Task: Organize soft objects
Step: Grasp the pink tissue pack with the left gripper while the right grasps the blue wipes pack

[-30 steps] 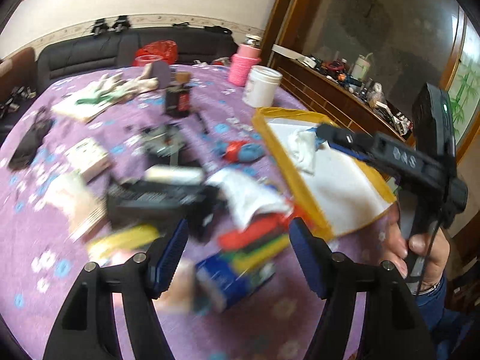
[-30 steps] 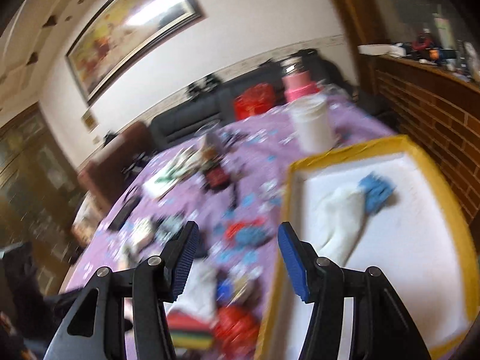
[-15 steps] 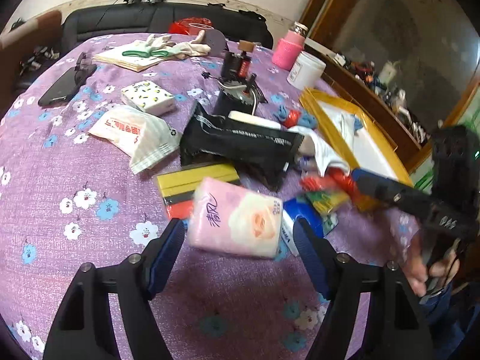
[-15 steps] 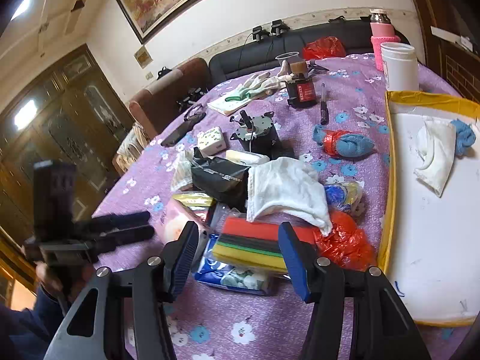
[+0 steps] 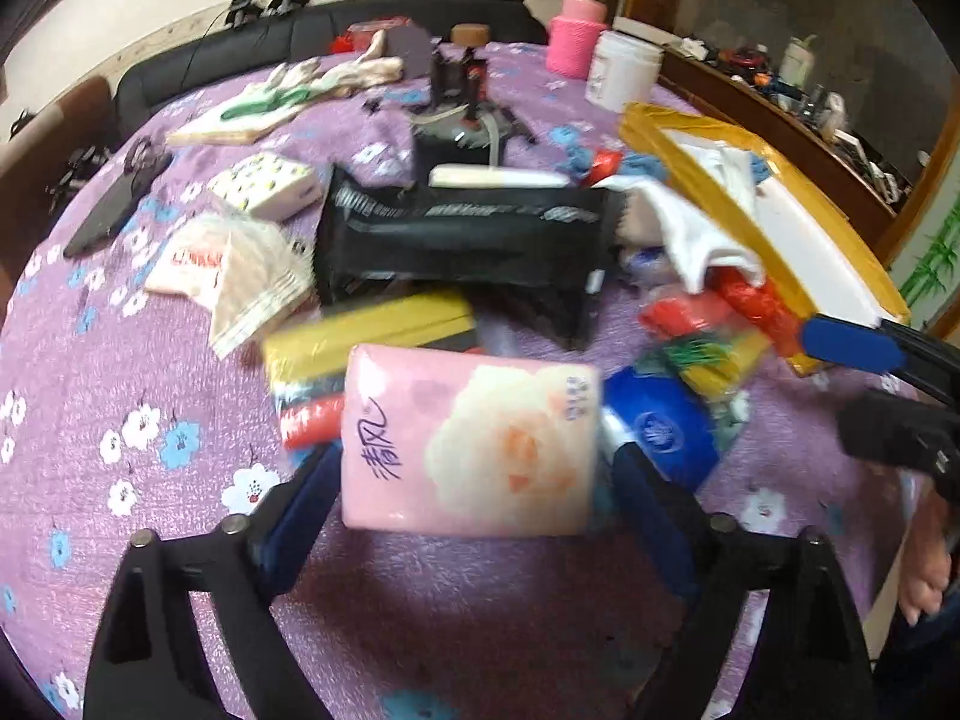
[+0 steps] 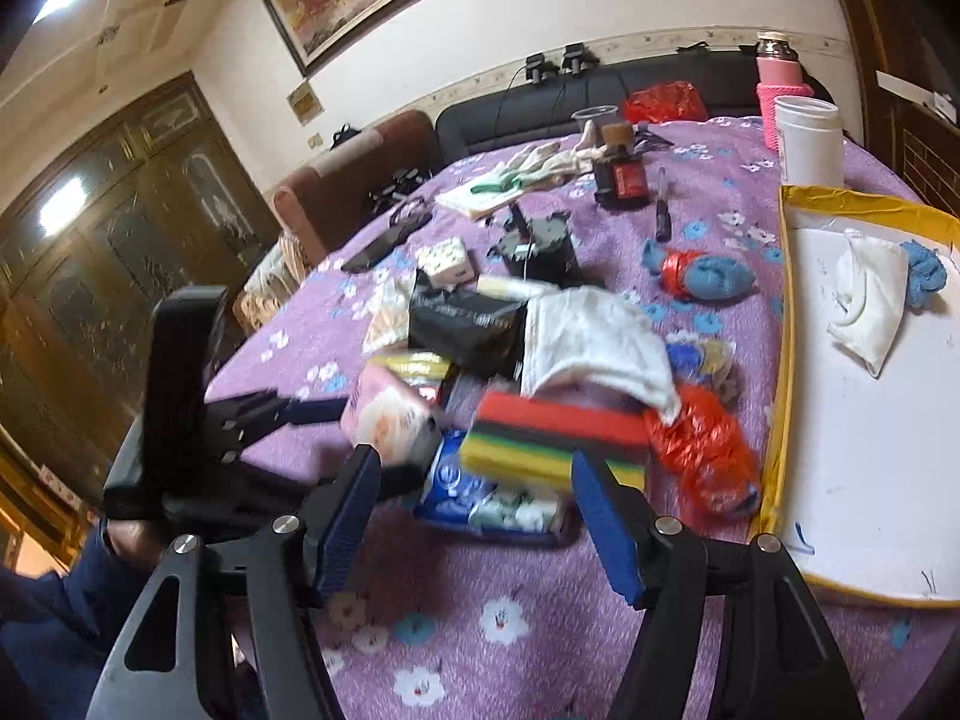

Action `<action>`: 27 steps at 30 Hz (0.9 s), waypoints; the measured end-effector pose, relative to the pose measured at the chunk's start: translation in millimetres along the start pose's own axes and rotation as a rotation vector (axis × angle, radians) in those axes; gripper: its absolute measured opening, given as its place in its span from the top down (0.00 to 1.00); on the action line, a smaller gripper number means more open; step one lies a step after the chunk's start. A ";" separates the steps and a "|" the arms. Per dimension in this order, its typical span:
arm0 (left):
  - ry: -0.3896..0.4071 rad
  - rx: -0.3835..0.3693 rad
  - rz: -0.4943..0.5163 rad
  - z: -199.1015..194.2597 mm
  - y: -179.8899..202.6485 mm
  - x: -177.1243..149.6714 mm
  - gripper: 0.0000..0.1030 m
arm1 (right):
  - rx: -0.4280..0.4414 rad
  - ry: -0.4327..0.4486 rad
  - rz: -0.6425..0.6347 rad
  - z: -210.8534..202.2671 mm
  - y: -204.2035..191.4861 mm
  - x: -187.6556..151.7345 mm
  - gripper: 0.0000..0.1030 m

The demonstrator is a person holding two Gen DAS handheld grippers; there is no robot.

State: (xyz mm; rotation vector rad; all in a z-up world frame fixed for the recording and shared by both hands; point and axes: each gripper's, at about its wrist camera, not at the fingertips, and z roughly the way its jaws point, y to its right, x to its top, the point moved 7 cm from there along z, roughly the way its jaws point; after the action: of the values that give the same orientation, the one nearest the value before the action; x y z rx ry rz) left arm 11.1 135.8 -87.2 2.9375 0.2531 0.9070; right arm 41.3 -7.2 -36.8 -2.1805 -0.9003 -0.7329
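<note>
A pink tissue pack (image 5: 471, 441) with a rose print lies on the purple floral cloth (image 5: 120, 396). My left gripper (image 5: 474, 516) is open, its blue pads on either side of the pack's near end. The pack also shows in the right wrist view (image 6: 387, 414). My right gripper (image 6: 480, 516) is open just before a red, green and yellow sponge stack (image 6: 555, 435) and a blue packet (image 6: 480, 492). A white cloth (image 6: 594, 342) and a red plastic bag (image 6: 702, 450) lie behind. The yellow-rimmed white tray (image 6: 792, 276) holds a white cloth (image 6: 870, 300) and a blue cloth (image 6: 924, 273).
A black pouch (image 5: 462, 240), a yellow sponge pack (image 5: 366, 330), paper packets (image 5: 234, 264), a white jar (image 6: 807, 141), a pink bottle (image 6: 777, 81), a dark bottle (image 6: 621, 171), gloves (image 6: 528, 171) and a blue-red cloth bundle (image 6: 699, 273) clutter the table. A sofa stands behind.
My left gripper has moved forward, so the pink tissue pack now sits between its pads. My right gripper has closed in on the sponge stack.
</note>
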 end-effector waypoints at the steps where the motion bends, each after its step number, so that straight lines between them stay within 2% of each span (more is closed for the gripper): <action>1: 0.006 -0.007 -0.010 0.2 -3.6 -0.6 0.28 | -0.008 -0.004 -0.002 0.0 -0.2 -1.7 0.29; 6: 0.041 -0.060 -0.047 -15.1 -18.0 -6.8 0.28 | -0.041 -0.042 -0.023 7.2 -2.6 -7.9 0.15; 8: 0.060 -0.078 -0.066 -21.1 -25.0 -9.1 0.28 | -0.077 -0.071 -0.044 16.4 -3.9 -11.5 0.14; 13: 0.096 -0.055 -0.094 -24.9 -40.0 -12.2 0.28 | -0.130 -0.133 -0.072 40.7 -13.7 -16.8 0.14; 20: 0.131 -0.070 -0.091 -29.4 -38.9 -8.2 0.28 | -0.325 -0.170 -0.140 71.1 -18.4 -12.6 0.14; 23: 0.143 -0.080 -0.089 -31.9 -38.6 -8.9 0.28 | -0.325 -0.176 -0.132 77.7 -17.2 -15.4 0.16; 24: 0.145 -0.082 -0.092 -32.2 -39.1 -9.0 0.28 | -0.315 -0.178 -0.135 77.9 -17.5 -15.7 0.24; 27: 0.155 -0.092 -0.099 -33.9 -40.3 -9.1 0.28 | -0.291 -0.157 -0.121 72.4 -17.7 -14.6 0.24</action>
State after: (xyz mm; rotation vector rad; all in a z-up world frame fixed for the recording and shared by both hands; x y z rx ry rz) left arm -21.0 174.1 -68.4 2.7472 0.3507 1.1020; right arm 36.4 50.5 -85.9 -2.4839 -1.0695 -0.8009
